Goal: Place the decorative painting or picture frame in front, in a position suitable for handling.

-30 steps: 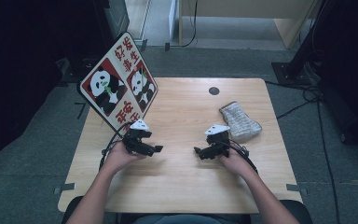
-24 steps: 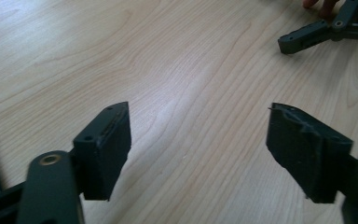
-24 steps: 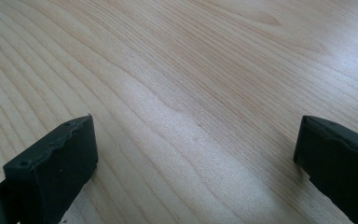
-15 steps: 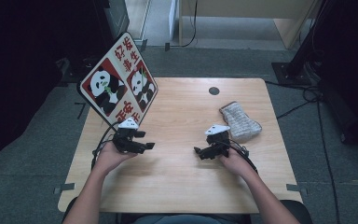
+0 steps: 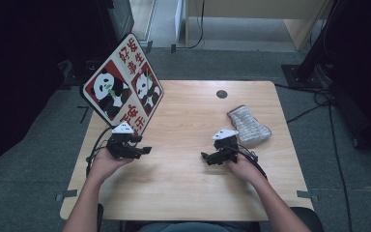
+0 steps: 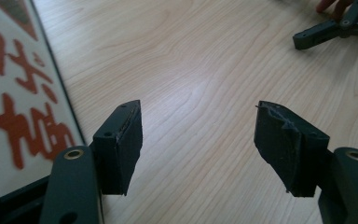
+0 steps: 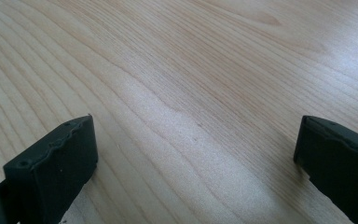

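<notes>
The left gripper (image 5: 142, 151) has drifted left toward the panda board (image 5: 123, 89) at the bench's (image 5: 183, 193) left edge, its empty jaws just narrowing yet apart, while the right gripper (image 5: 206, 157) stays put, wide, beside the grey sock (image 5: 249, 126).

You are looking at one bench (image 5: 188, 193) carrying one panda board (image 5: 123, 89) and one grey knitted sock (image 5: 249, 126). You are holding two tongs: the left tongs (image 5: 145, 151) and the right tongs (image 5: 206, 157), one in each hand. The board is showing two pandas. One dark round cable hole (image 5: 221, 94) is sitting in the benchtop.
</notes>
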